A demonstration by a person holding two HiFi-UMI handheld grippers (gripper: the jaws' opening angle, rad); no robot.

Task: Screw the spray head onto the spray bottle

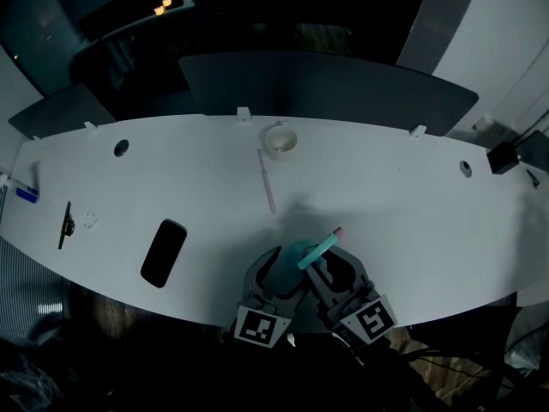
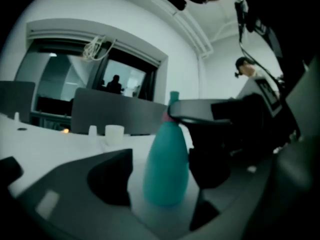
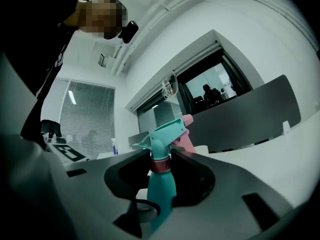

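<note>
Right gripper (image 3: 161,170) — jaws closed from both sides on the pink collar (image 3: 160,164) of the teal spray head (image 3: 162,134). Nozzle points upper right. Teal spray bottle (image 3: 161,196) — upright, extending below the jaws. White table (image 3: 285,159) behind.

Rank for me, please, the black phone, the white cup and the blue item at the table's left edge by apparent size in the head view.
1. black phone
2. white cup, lying farther from the camera
3. blue item, clearly smallest
</note>
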